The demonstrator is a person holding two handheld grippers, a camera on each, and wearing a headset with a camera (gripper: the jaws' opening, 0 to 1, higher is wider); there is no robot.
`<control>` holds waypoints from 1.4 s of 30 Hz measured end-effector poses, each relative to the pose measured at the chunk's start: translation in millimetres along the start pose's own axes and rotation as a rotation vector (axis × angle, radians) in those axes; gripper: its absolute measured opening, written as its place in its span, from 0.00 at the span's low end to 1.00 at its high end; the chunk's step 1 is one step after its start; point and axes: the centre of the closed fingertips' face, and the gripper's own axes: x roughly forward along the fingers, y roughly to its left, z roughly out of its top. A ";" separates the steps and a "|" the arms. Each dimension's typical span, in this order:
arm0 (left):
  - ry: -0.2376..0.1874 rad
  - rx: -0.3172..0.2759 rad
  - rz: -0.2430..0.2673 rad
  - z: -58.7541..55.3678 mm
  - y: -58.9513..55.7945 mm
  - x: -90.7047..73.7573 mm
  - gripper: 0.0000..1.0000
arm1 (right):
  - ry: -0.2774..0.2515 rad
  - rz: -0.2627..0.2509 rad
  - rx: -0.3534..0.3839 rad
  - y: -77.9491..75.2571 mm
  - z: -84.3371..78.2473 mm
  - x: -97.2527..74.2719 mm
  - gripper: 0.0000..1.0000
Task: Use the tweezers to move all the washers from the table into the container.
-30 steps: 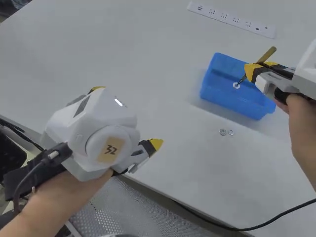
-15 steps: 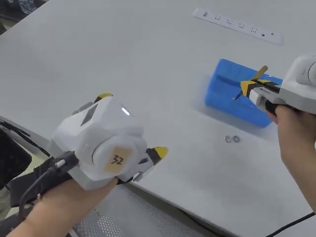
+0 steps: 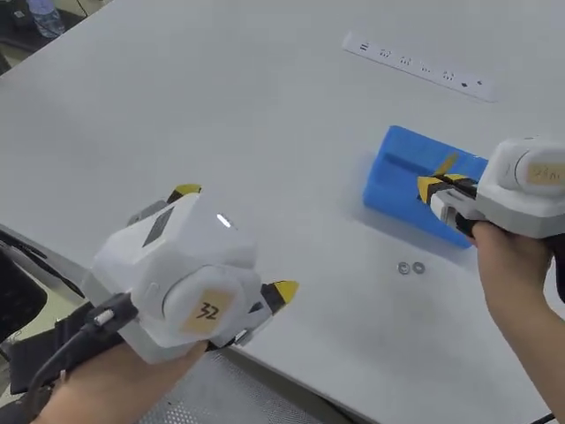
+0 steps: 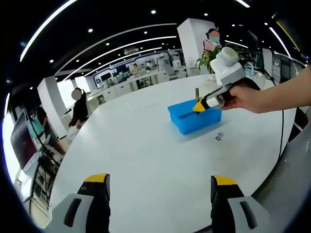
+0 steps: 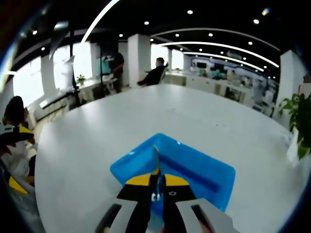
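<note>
Plainly, the left gripper (image 3: 234,238) poses little danger: it hovers over the near edge of the tabletop (image 3: 221,106), jaws spread wide with nothing between them. The risk sits further right. The 2 washers (image 3: 411,268) lie flat, side by side, on the bare tabletop between the blue container (image 3: 393,172) and the near edge. Thin and smooth as they look, they could skid away from the tweezers (image 3: 446,164) instead of being pinched. A tilted pinch could flick 1 toward the edge, or knock its neighbour off its spot.

The right gripper (image 3: 433,187) is clamped on the tweezers and holds them over the container's near wall. Whether a washer sits in the tips I cannot tell; the tool is blurred in the head view. From that gripper the washers lie on its near side and slightly left, close but apart, outside the container.
</note>
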 end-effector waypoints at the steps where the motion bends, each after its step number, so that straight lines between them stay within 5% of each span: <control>1: 0.002 0.004 0.000 -0.4 -0.2 0.2 0.87 | 0.000 -0.004 -0.002 0.3 0.3 -3.0 0.04; 12: 0.005 0.008 0.009 -1.0 0.7 0.4 0.87 | 0.000 0.013 0.024 -1.2 4.0 -4.8 0.05; 28: -0.005 -0.009 0.012 0.6 2.7 -1.0 0.85 | -0.147 0.047 0.044 14.7 46.4 -61.4 0.05; 35: 0.004 0.001 0.005 -0.8 0.9 0.1 0.85 | -0.155 0.078 0.109 19.3 38.7 -72.2 0.05; 42: 0.010 0.004 0.001 -1.6 0.0 0.5 0.85 | -0.087 0.086 0.129 26.9 6.0 -70.9 0.05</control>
